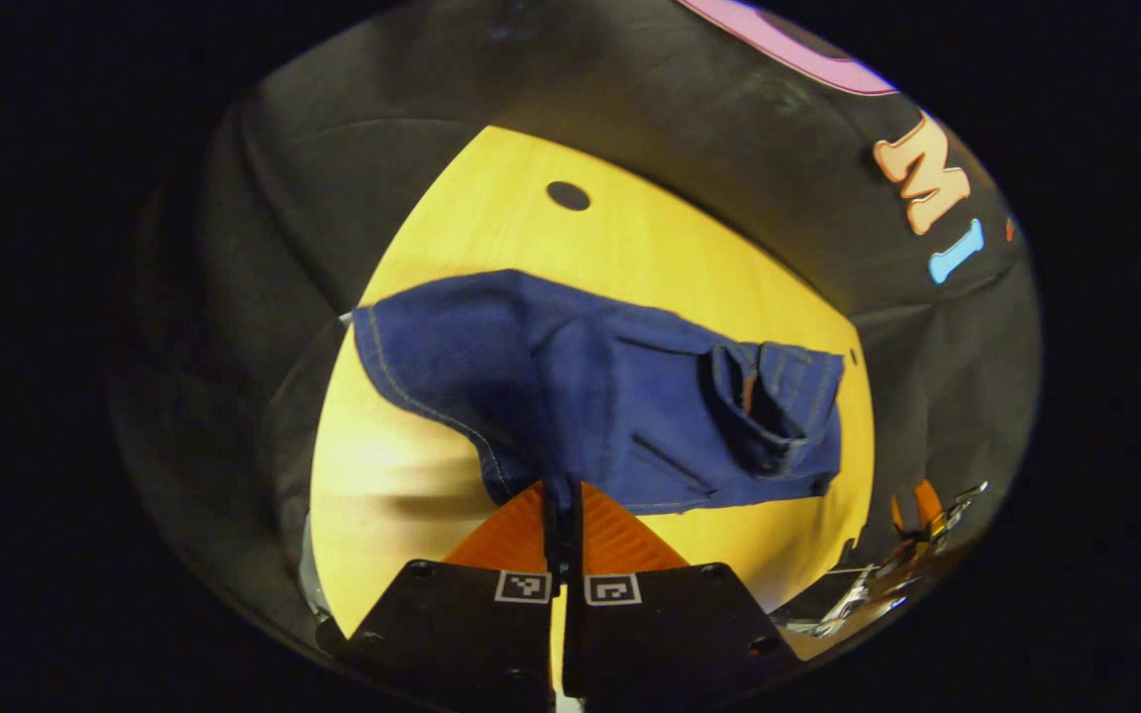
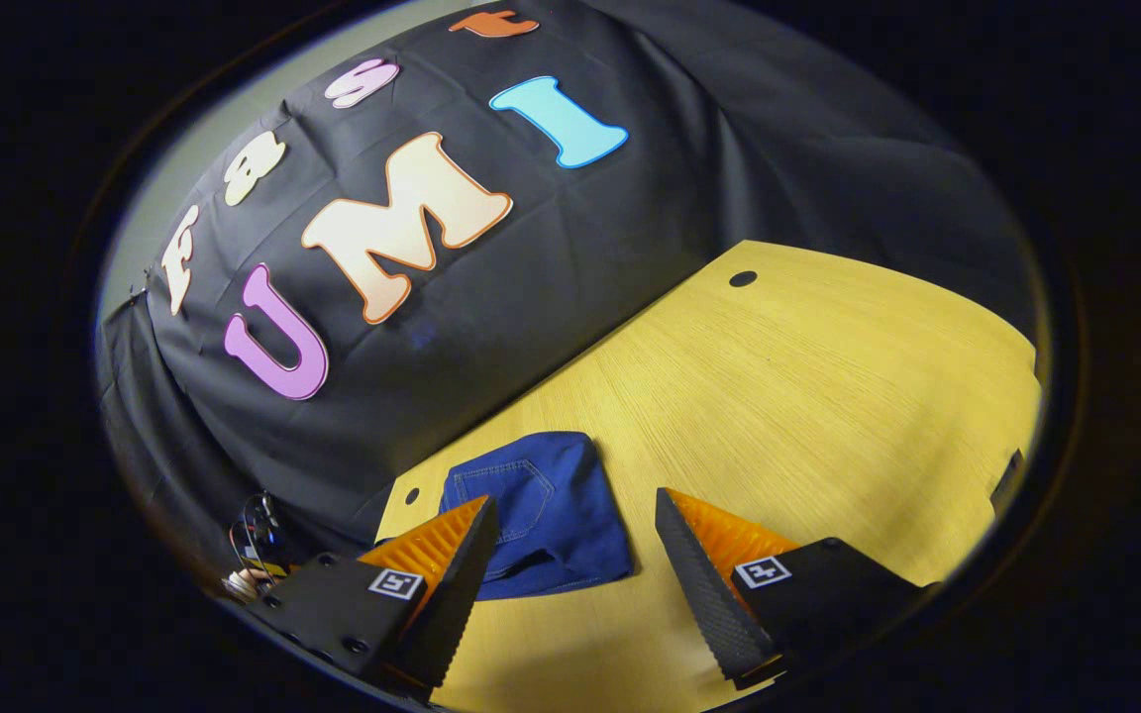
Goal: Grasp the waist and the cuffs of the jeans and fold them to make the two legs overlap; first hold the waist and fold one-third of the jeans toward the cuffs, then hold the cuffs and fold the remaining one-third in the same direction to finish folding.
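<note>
Left gripper view: left tool (image 1: 563,515) is pinching the dark blue denim jeans (image 1: 610,396) on the yellow wooden table (image 1: 491,218); right tool (image 2: 570,555), near the jeans, is gaping empty. Keeping edges aligned seems wise.

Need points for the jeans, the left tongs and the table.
jeans (image 1: 620,396): left gripper view, mid denim panel.
left tongs (image 1: 563,515): left gripper view, midway between fingertips, pinching the denim edge.
table (image 2: 828,396): right gripper view, bare wood top.
</note>
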A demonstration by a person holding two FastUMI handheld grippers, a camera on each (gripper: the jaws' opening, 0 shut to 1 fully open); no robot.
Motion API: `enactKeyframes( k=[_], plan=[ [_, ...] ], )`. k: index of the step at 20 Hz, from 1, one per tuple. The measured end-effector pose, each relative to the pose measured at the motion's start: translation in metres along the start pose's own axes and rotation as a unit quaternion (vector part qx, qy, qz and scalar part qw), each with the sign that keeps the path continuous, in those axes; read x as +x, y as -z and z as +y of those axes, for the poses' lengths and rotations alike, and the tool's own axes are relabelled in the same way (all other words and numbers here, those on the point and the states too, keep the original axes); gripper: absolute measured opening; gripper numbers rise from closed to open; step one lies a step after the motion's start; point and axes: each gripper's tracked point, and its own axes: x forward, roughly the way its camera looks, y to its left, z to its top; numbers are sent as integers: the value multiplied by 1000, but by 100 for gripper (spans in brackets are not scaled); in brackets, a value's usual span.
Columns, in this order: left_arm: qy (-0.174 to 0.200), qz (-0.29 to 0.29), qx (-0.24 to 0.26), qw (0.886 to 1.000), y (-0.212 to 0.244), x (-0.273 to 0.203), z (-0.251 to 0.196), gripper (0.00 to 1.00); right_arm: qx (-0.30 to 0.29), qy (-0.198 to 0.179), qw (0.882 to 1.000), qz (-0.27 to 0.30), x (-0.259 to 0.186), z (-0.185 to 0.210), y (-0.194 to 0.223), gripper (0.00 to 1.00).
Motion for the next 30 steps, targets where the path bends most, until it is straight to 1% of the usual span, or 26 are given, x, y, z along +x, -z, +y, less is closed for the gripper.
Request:
enactKeyframes(
  k=[3,7,10,14,17,19,21,24,25,26,28,29,30],
  plan=[
    [12,-16,19,1000,-14,-4,-39,0,-1,-6,1000,-7,-4,-7,-16,98],
    [48,-41,36,997,-32,-5,-103,0,7,-10,1000,-20,-12,-24,-42,98],
    [67,-56,69,994,-42,-9,-153,0,8,-9,1000,-25,-17,-42,-55,98],
    [98,-67,123,985,-46,-14,-234,0,9,-12,1000,-24,-20,-59,-67,98],
    [117,-63,175,976,-38,-7,-291,0,9,-16,1000,-17,-21,-68,-70,98],
    [123,-50,208,969,-27,3,-326,0,6,-18,1000,-13,-21,-76,-69,98],
    [118,-39,242,962,-15,18,-351,0,4,-20,1000,-13,-21,-82,-71,98],
    [108,-17,283,953,11,48,-380,0,7,-34,999,-15,-17,-79,-77,98],
    [93,-8,300,949,22,64,-383,0,6,-38,999,-12,-14,-79,-77,98],
    [78,5,323,943,35,78,-384,0,4,-40,999,-9,-13,-80,-75,98],
    [45,31,371,927,59,102,-381,0,-2,-39,999,0,-9,-85,-73,98],
    [28,43,398,916,69,112,-384,2,-3,-38,999,4,-8,-89,-73,98],
    [8,54,430,901,79,119,-382,0,-4,-36,999,7,-7,-94,-72,98]
  ],
)
